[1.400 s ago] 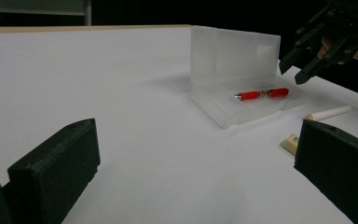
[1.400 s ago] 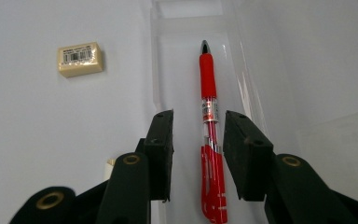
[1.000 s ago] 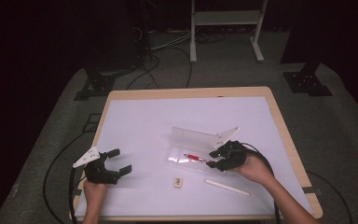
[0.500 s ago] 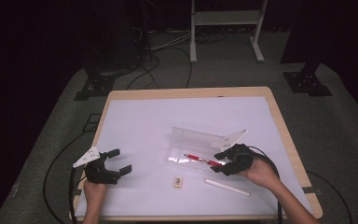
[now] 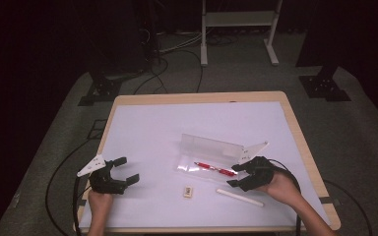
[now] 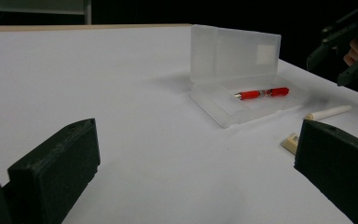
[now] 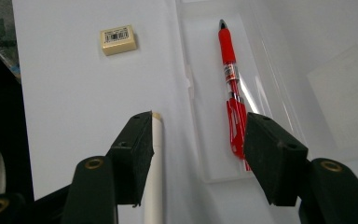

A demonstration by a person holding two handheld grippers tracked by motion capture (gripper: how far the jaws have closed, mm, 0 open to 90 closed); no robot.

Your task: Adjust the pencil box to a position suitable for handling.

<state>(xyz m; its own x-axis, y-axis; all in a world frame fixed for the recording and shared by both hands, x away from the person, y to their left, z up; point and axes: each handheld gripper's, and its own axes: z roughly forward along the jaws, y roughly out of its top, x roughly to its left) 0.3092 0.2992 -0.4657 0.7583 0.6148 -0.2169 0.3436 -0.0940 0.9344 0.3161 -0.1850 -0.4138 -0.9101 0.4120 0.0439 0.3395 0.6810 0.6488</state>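
Observation:
A clear plastic pencil case [image 5: 207,149] [image 6: 233,56] lies open mid-table with its lid standing up. A red pen [image 5: 215,169] [image 6: 262,93] [image 7: 230,79] lies in its tray [image 7: 205,93]. My right gripper [image 5: 234,176] [image 7: 198,134] hovers at the tray's right end; its jaws have just been opening and stand apart with nothing gripped, the pen's end lying just beyond them. A white stick [image 5: 239,197] [image 7: 154,177] [image 6: 328,112] lies under its left jaw. My left gripper [image 5: 129,169] [image 6: 198,149] rests open and empty at the front left.
A small cream eraser [image 5: 188,191] [image 6: 291,142] [image 7: 118,40] lies in front of the case. The white mat [image 5: 177,123] is edged by the wooden table rim [image 5: 295,128]. Cables trail off both front corners. The right gripper [image 6: 345,46] shows far off in the left gripper view.
The right gripper has drawn back to the right from over the case, its jaws wider apart, leaving the red pen lying in the tray. The left gripper has not moved.

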